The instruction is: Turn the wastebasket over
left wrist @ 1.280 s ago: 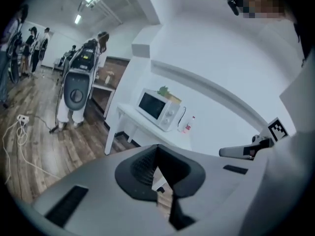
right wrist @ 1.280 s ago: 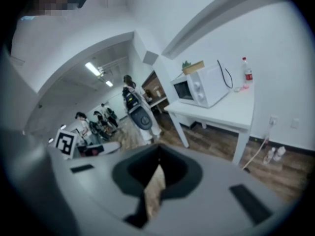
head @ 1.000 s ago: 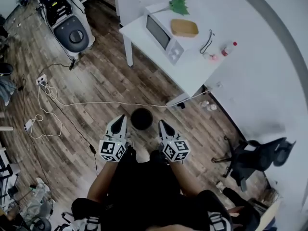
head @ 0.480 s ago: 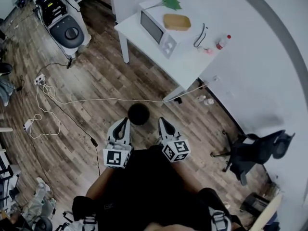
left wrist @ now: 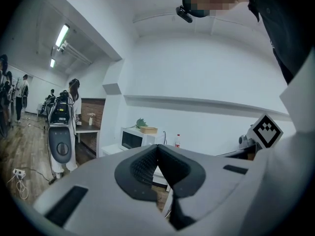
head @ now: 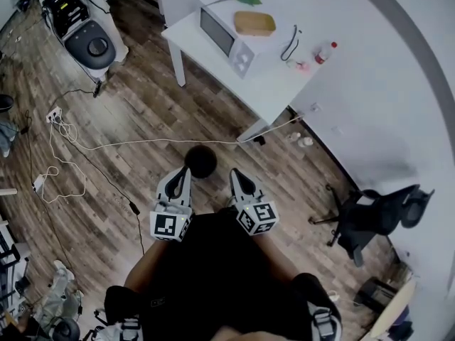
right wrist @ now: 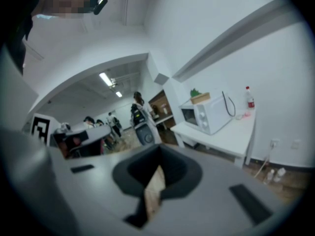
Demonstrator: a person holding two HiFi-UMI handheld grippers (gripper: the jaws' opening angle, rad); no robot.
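Observation:
The wastebasket (head: 201,161) is a small round black bin standing on the wood floor just ahead of me, visible only in the head view. I cannot tell which way up it is. My left gripper (head: 183,172) hovers at its near left edge, and my right gripper (head: 232,175) hangs a little to its right. Both point forward above the floor. In the left gripper view the left gripper (left wrist: 157,147) has its jaws met with nothing between them. The right gripper (right wrist: 160,157) is likewise shut and empty. Neither gripper view shows the bin.
A white table (head: 274,84) stands ahead with a microwave (head: 222,33), a tan basket (head: 254,23) and a bottle (head: 323,51). A white cable (head: 142,142) runs across the floor. A grey machine (head: 84,38) is at far left, an office chair (head: 370,219) at right.
Both grippers have lifted and drawn slightly back, so their tips now sit nearer to me than the bin instead of flanking it. The bin stays on the floor.

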